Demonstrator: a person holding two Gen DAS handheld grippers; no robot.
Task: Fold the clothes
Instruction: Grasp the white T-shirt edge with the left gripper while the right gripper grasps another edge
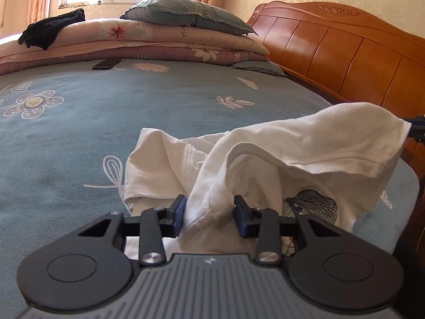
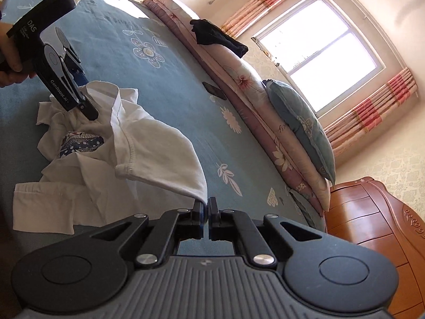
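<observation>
A: Where is the crumpled white cotton T-shirt (image 1: 265,159) now?

B: On the blue flowered bed sheet (image 1: 132,106), near the orange wooden headboard (image 1: 345,53). The right gripper (image 2: 206,207) has its 2 fingers together on the hem corner, lifted. The left gripper (image 1: 209,207) has its fingers clamped on a thick bunched fold.

A: So the soft cloth stretches between them?

B: Yes, it sags, not yet flat.

white T-shirt (image 1: 305,143) | crumpled, printed front | near bed edge, partly lifted
</observation>
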